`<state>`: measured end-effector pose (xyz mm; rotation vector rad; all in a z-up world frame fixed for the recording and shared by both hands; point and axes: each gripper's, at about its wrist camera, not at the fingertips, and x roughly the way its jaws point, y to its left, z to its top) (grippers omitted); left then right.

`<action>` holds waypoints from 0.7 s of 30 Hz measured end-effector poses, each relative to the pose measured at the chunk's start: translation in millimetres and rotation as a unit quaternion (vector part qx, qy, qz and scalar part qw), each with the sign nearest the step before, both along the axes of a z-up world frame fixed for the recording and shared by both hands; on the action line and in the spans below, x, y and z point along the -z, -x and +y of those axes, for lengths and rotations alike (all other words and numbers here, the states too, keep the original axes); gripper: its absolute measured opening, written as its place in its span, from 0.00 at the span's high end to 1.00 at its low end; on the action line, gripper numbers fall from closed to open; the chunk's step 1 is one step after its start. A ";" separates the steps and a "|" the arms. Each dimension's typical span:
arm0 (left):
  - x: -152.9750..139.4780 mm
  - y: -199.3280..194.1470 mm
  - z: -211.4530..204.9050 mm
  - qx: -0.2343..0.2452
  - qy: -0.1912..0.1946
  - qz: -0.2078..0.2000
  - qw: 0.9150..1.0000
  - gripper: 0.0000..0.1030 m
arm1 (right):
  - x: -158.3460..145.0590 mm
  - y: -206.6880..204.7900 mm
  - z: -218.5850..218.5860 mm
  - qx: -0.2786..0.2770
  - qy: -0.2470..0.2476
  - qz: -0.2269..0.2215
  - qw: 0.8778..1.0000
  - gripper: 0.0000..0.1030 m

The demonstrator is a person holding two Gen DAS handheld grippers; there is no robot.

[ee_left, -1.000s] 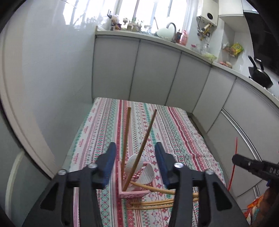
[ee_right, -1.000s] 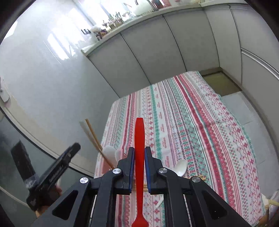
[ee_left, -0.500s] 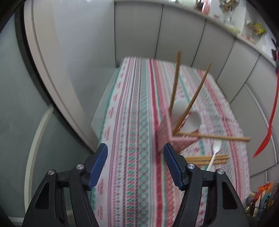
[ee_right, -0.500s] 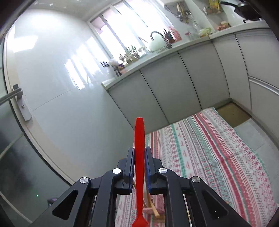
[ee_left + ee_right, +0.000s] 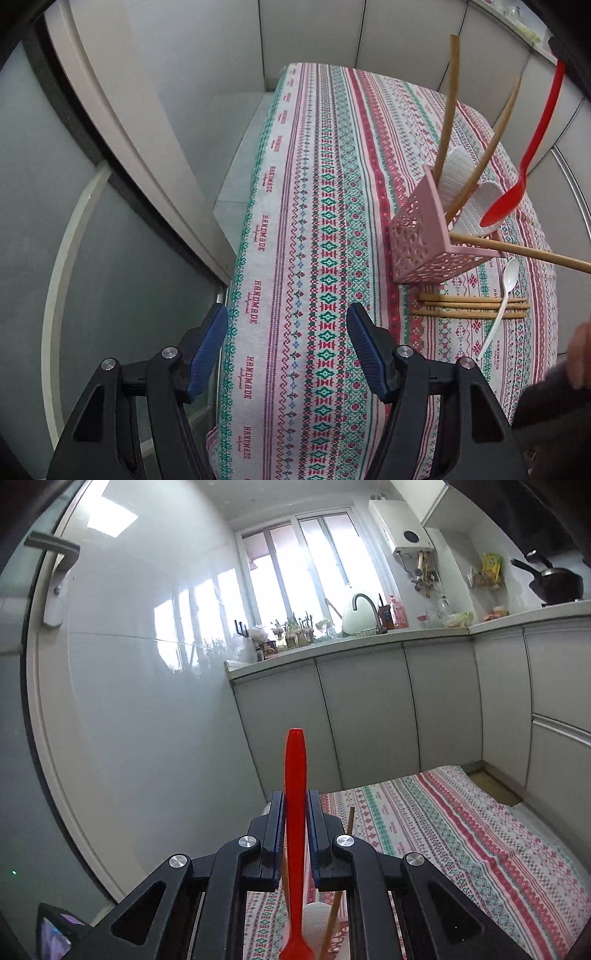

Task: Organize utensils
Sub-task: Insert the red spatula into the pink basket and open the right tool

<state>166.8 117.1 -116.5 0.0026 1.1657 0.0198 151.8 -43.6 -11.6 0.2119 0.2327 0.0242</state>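
A pink perforated holder (image 5: 428, 240) stands on the patterned tablecloth (image 5: 317, 229) and holds wooden chopsticks (image 5: 447, 107) and white ribbed spoons (image 5: 458, 177). My right gripper (image 5: 295, 805) is shut on a red spoon (image 5: 295, 812), handle up and bowl down. In the left wrist view the red spoon (image 5: 532, 147) hangs with its bowl just above the holder's opening. My left gripper (image 5: 288, 325) is open and empty, low over the table's near left edge. Loose chopsticks (image 5: 472, 308) and a white spoon (image 5: 498, 314) lie in front of the holder.
A sliding door frame (image 5: 122, 122) runs along the table's left side. Grey cabinets (image 5: 369, 716) stand behind the table, with a sink and kettle (image 5: 360, 614) on the counter. A person's hand (image 5: 580, 350) shows at the right edge.
My right gripper has tilted up and brought the red spoon over the holder, bowl down. My left gripper has drawn back and left from the holder.
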 end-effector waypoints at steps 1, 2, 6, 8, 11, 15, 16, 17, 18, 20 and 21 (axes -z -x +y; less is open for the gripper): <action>-0.3 -0.6 0.9 -0.002 0.002 0.001 1.000 0.33 | 4.7 -3.5 1.8 0.005 0.007 0.001 1.000 0.89; -0.6 -0.8 1.4 -0.002 0.003 0.002 1.000 0.33 | 10.1 -7.3 3.1 0.008 0.011 0.005 1.000 0.89; 0.1 -1.5 0.9 0.001 0.005 0.004 1.000 0.33 | 31.9 -21.3 0.5 0.018 0.005 0.034 0.999 0.89; -0.2 -1.1 0.0 0.002 0.005 0.005 1.000 0.33 | 41.2 -24.4 -1.2 0.015 -0.003 0.047 0.999 0.89; 0.5 -1.4 0.5 0.001 0.005 0.005 1.000 0.33 | 50.7 -25.5 3.3 0.010 0.006 0.058 0.998 0.88; -0.2 -0.5 1.8 -0.002 0.004 0.003 1.000 0.33 | 52.4 -22.4 9.5 -0.016 0.011 0.066 0.998 0.79; -0.9 0.0 2.0 -0.002 0.003 0.002 1.000 0.33 | 51.1 -21.2 10.9 -0.023 0.011 0.067 0.997 0.76; -1.6 0.4 2.4 -0.002 0.002 0.001 1.000 0.33 | 49.1 -19.5 10.6 -0.033 0.011 0.071 0.997 0.69; -2.4 0.7 2.5 -0.003 0.001 -0.001 1.000 0.33 | 46.8 -18.7 10.6 -0.039 0.012 0.073 0.996 0.62; -3.9 1.1 2.8 -0.004 0.000 -0.003 1.000 0.33 | 39.1 -12.0 7.0 -0.052 0.008 0.072 0.996 0.52; -4.8 1.4 2.3 -0.004 0.000 -0.004 1.000 0.33 | 34.4 -9.7 5.7 -0.053 0.008 0.074 0.996 0.52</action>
